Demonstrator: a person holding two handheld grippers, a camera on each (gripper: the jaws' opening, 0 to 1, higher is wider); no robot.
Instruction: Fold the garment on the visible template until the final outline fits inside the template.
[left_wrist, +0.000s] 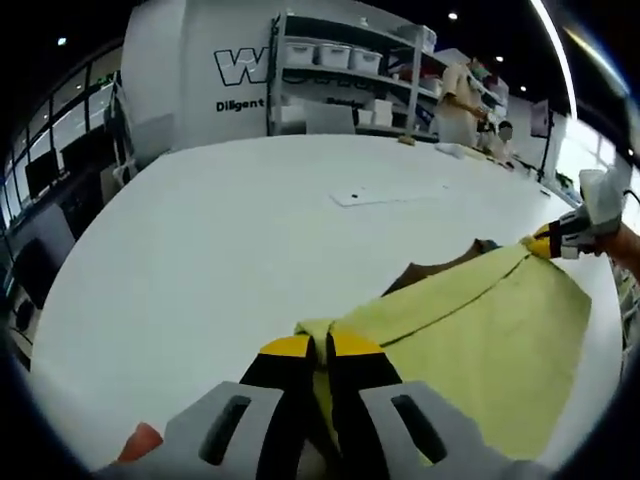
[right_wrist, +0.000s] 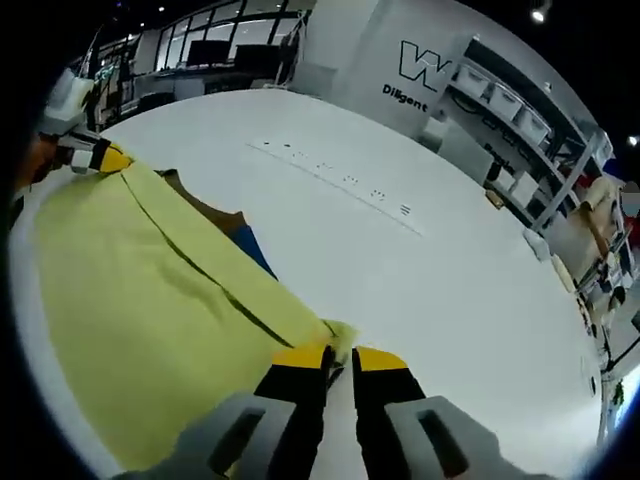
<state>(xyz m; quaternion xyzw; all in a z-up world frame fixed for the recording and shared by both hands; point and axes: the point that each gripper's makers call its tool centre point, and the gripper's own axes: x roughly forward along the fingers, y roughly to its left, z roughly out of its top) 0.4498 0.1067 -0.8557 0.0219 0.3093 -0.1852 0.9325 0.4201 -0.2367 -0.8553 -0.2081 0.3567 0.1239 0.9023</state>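
Garment (left_wrist: 480, 330), yellow, lies stretched across the white table (left_wrist: 220, 260), covering a brown-and-blue template (right_wrist: 235, 228). You have the left tool (left_wrist: 322, 350) and right tool (right_wrist: 340, 358) each pinching a corner. Risk: uneven tension could drag the fold askew, off the template.

Both views look low along their tongs across the white table (left_wrist: 220, 260), sharing the yellow garment (right_wrist: 130, 300).

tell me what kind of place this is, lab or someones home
Likely a lab or workshop, not a home: a big white table, metal shelving stacked with storage bins, and a wall with large printed lettering.
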